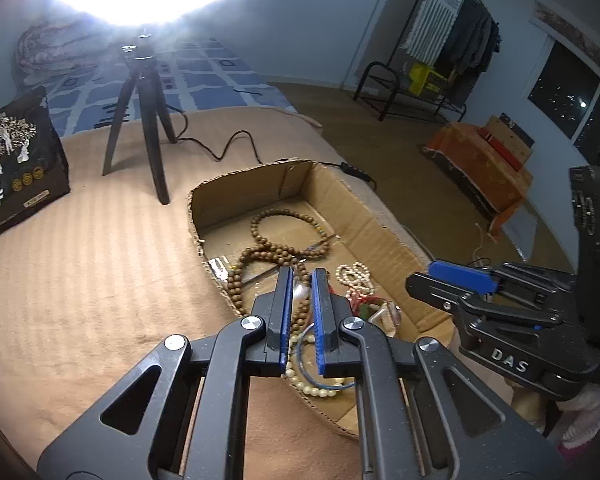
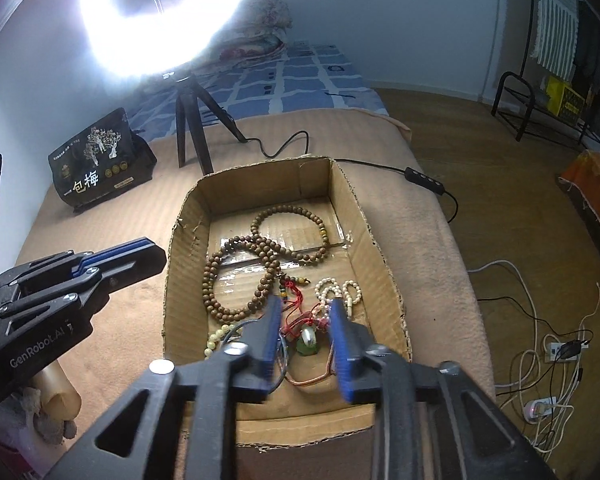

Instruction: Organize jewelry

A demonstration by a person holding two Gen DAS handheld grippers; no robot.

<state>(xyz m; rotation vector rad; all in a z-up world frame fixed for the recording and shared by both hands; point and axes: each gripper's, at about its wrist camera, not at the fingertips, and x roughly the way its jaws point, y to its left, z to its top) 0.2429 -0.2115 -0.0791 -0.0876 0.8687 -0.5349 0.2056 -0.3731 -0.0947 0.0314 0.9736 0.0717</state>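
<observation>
A shallow cardboard box (image 2: 380, 236) of jewelry sits on a tan blanket (image 1: 80, 272), the landmark for everything here. Inside it, a long string of brown wooden beads (image 2: 260, 248) loops across the far and middle floor, with a white pearl strand (image 2: 336, 286) toward its right wall and pale cream beads (image 2: 214, 340) at the near left corner. Only the right wrist view shows the green pendant (image 2: 309, 346) on red cord and a copper-coloured bangle (image 2: 306, 380) at the box's near end, directly between the parted fingers of the right gripper (image 2: 305, 308), which touch nothing. The left wrist view instead looks over the box's near left wall, where the left gripper (image 1: 301, 276) hangs with its blue pads drawn nearly together; the bit of clear plastic seen in the slit may lie behind them, so a grip cannot be told. That view also catches the right gripper from the side, over the box's right wall. Beyond the box stand a black tripod (image 1: 140, 112) under a glaring ring light (image 2: 168, 16) and a dark printed pouch (image 2: 96, 160).
</observation>
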